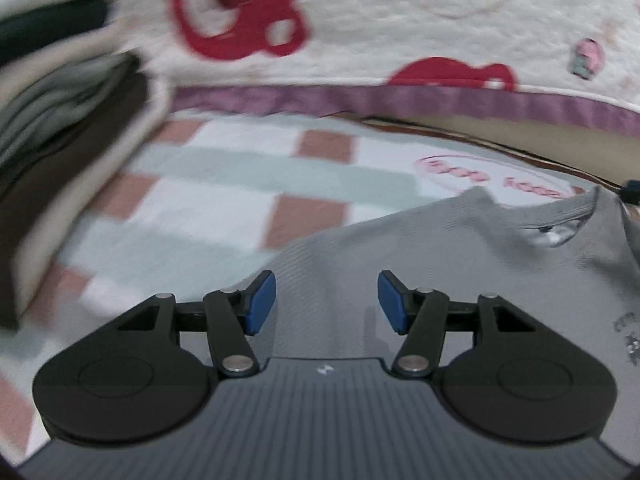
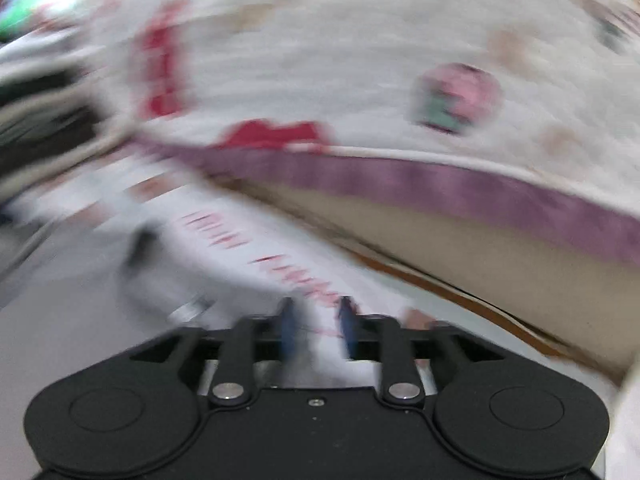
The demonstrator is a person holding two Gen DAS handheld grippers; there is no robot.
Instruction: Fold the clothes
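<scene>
A grey shirt (image 1: 460, 256) lies flat on a checked cloth, its collar (image 1: 560, 216) at the right. My left gripper (image 1: 326, 300) is open and empty, just above the shirt's left part. The right wrist view is heavily blurred. My right gripper (image 2: 318, 328) has its blue pads a small gap apart with nothing seen between them, above the white cloth with red lettering (image 2: 280, 264). A grey blur at the left may be the shirt (image 2: 80, 280).
A stack of folded clothes (image 1: 60, 168) stands at the left. A white blanket with red bear prints (image 1: 360, 20) and a purple border (image 1: 400, 100) lies behind. The pink, white and green checked cloth (image 1: 224, 184) covers the surface.
</scene>
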